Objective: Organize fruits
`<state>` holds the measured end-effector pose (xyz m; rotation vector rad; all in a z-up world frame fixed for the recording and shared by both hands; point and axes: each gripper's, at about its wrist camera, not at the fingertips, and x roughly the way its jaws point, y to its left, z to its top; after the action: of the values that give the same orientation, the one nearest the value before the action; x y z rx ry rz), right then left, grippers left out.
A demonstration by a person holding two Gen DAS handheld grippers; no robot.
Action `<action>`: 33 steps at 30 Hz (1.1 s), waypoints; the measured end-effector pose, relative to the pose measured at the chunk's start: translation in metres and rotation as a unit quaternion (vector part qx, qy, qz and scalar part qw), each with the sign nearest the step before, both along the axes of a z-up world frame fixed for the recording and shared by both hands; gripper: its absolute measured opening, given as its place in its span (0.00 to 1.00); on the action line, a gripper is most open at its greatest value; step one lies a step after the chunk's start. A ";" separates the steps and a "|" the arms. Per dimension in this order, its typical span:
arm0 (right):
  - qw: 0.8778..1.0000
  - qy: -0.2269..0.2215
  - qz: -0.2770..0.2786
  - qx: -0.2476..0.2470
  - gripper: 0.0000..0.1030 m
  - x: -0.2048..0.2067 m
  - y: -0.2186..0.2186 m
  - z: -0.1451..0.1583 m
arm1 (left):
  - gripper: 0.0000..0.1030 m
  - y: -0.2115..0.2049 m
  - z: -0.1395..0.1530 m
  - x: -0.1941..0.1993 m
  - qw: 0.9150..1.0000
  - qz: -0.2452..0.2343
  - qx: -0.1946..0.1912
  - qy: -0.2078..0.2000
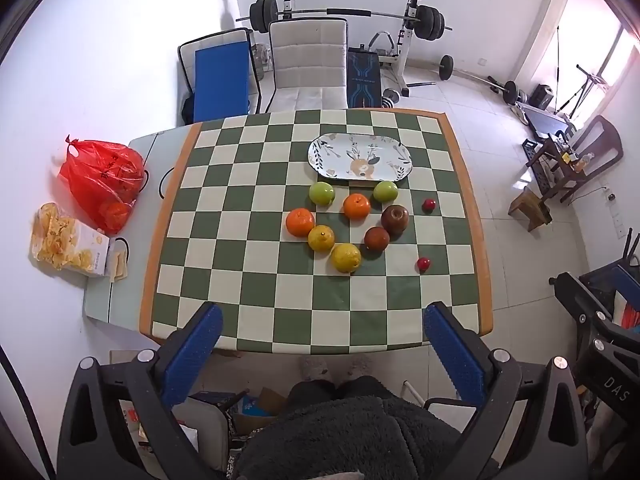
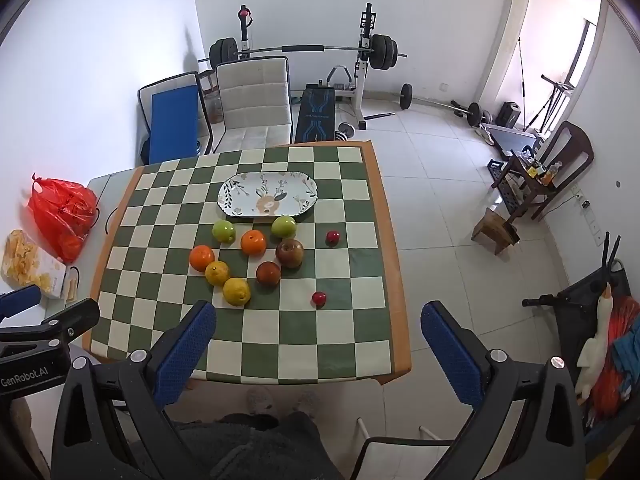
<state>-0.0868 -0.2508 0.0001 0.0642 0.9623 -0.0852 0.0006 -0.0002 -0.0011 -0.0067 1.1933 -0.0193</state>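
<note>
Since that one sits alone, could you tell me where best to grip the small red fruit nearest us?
Grip the small red fruit across its round middle, coming straight down from above with the right tool; bare cloth surrounds it, leaving room for both fingers.

Both fisheye cameras look forward and steeply down from high above the near edge of the green-and-cream checkered tablecloth, well back from it. The left wrist view sits roughly centred on the table; the right wrist view sits further right, taking in more tiled floor. Both share the oval deer-patterned plate, the fruit cluster and the far barbell rack.
</note>
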 end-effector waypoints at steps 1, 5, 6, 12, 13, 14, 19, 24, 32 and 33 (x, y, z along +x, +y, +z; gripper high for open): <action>1.000 0.001 0.000 0.001 1.00 0.001 0.000 0.000 | 1.00 0.000 -0.001 0.000 1.000 0.000 0.000 0.001; 1.000 0.003 0.001 0.008 1.00 0.001 0.001 -0.001 | 1.00 -0.001 -0.001 0.001 1.000 0.000 0.007 0.000; 1.000 0.002 0.000 0.006 1.00 0.005 -0.002 0.001 | 1.00 -0.001 -0.002 0.001 1.000 0.001 0.006 0.001; 1.000 0.002 0.000 0.009 1.00 0.006 -0.001 0.001 | 1.00 -0.002 -0.003 0.002 1.000 -0.001 0.007 -0.001; 1.000 0.003 0.000 0.010 1.00 0.007 -0.001 0.001 | 1.00 -0.002 -0.002 0.002 1.000 -0.001 0.006 -0.001; 1.000 0.003 0.000 0.010 1.00 0.006 -0.002 0.000 | 1.00 -0.002 -0.002 0.002 1.000 -0.002 0.007 -0.001; 1.000 0.004 0.002 0.012 1.00 0.007 -0.003 0.000 | 1.00 -0.001 0.000 0.005 1.000 -0.002 0.007 -0.001; 1.000 0.003 0.002 0.017 1.00 0.007 -0.003 0.004 | 1.00 -0.002 0.005 0.010 1.000 -0.002 0.008 -0.003; 1.000 0.001 0.001 0.017 1.00 0.013 -0.006 0.012 | 1.00 -0.004 0.008 0.015 1.000 -0.003 0.009 -0.006; 1.000 0.001 0.001 0.018 1.00 0.013 -0.007 0.013 | 1.00 -0.005 0.008 0.017 1.000 -0.003 0.009 -0.007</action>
<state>-0.0737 -0.2576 0.0133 0.0958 0.9662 -0.0669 0.0176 -0.0050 0.0067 0.0126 1.1804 -0.0133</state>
